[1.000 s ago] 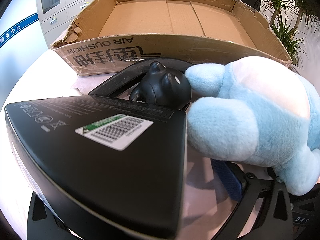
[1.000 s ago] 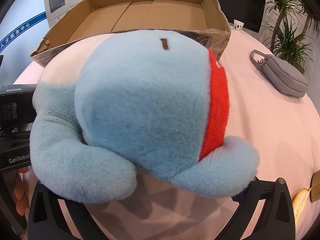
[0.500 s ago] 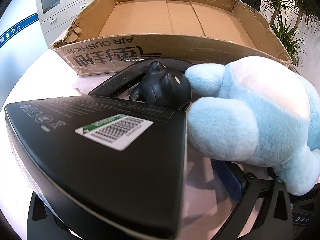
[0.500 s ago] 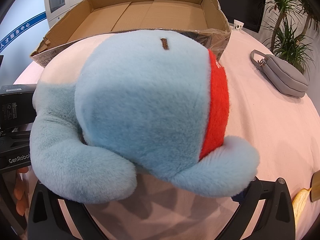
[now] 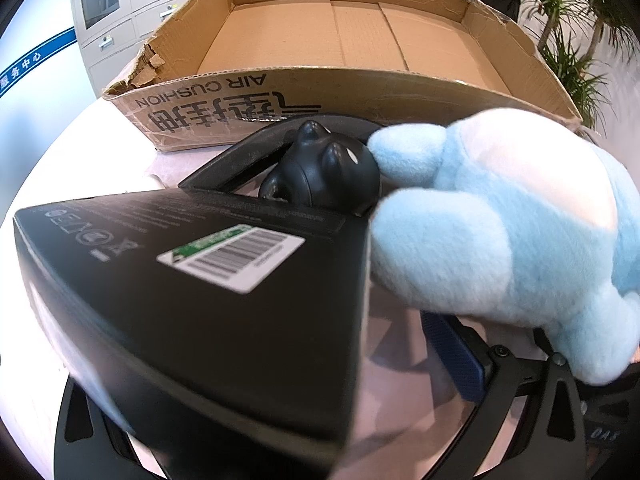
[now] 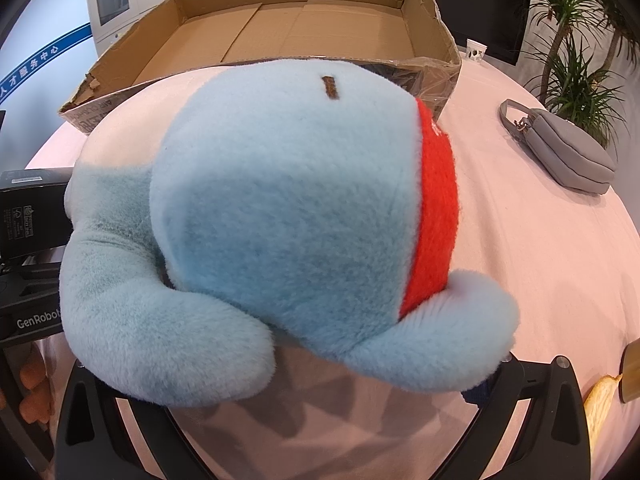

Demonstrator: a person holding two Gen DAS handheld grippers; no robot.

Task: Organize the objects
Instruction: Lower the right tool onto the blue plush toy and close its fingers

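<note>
Holding a black box (image 5: 208, 300) in the left jaws and a blue plush (image 6: 288, 216) in the right, both closed; the cardboard box (image 5: 360, 40) is empty, nothing stowed yet.

The plush toy (image 6: 280, 216) is fluffy blue cloth with a red fuzzy band; the carton (image 5: 344, 36) is rough, torn brown cardboard; the black box (image 5: 208, 304) is matt card with a glossy paper label; the pouch (image 6: 568, 152) looks like smooth grey cloth.
</note>
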